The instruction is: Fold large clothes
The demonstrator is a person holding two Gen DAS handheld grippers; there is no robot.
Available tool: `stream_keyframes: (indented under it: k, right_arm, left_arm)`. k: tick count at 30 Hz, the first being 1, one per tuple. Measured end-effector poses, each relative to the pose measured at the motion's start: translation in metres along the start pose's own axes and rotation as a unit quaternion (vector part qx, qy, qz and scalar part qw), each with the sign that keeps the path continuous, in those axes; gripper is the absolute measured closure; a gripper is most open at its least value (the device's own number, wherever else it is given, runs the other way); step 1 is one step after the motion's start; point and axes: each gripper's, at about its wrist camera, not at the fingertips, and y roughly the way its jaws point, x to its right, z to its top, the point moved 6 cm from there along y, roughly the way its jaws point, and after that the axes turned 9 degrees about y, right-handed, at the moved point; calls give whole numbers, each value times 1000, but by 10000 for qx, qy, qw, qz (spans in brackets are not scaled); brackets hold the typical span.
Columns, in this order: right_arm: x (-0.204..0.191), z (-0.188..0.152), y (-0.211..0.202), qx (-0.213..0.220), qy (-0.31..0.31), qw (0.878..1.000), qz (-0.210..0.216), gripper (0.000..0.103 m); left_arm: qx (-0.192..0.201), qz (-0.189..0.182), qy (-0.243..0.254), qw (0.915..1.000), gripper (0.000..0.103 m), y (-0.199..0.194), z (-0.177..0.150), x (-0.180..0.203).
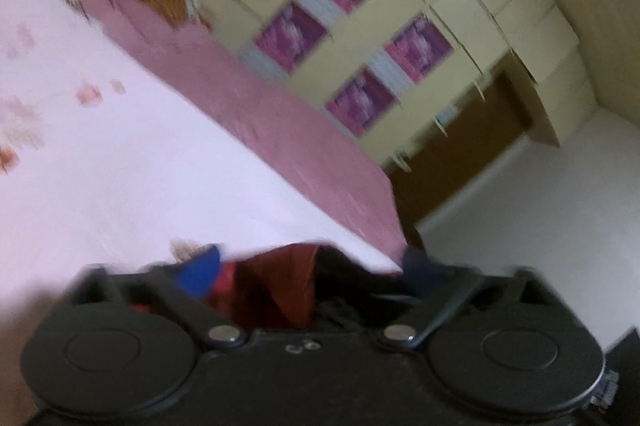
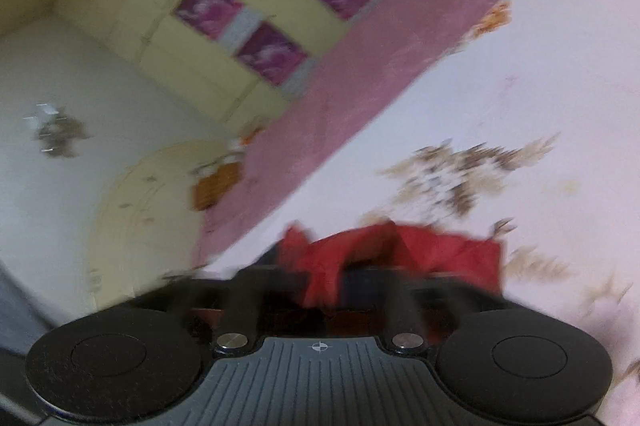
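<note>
- The left tool [image 1: 312, 266] is spread, with the red garment [image 1: 280, 282] bunched between its fingers.
- The right tool [image 2: 360, 278] is blurred, so its grip cannot be told; the garment lies on the bed [image 2: 540, 85].
- Judged step: gathering an edge; next comes a firm pinch and a lift.

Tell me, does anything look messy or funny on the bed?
Only the red garment: it is bunched and rumpled, not flat, at the near edge of the bed sheet, between the right gripper fingers. The pictures are blurry and tilted, so small flaws would not show.
</note>
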Motion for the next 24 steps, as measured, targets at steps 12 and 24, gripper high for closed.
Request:
stream_keyframes:
  k: [12, 24]
  right_arm:
    - [28, -18, 65, -640, -1241, 9844, -1068, 26]
    - [-29, -22, 53, 390, -2734, 9583, -735, 98]
  left_arm:
    - [-1680, 512, 1042, 9789, 58, 60, -29, -16]
    - [-448, 489, 2010, 9773, 99, 37, 9, 31]
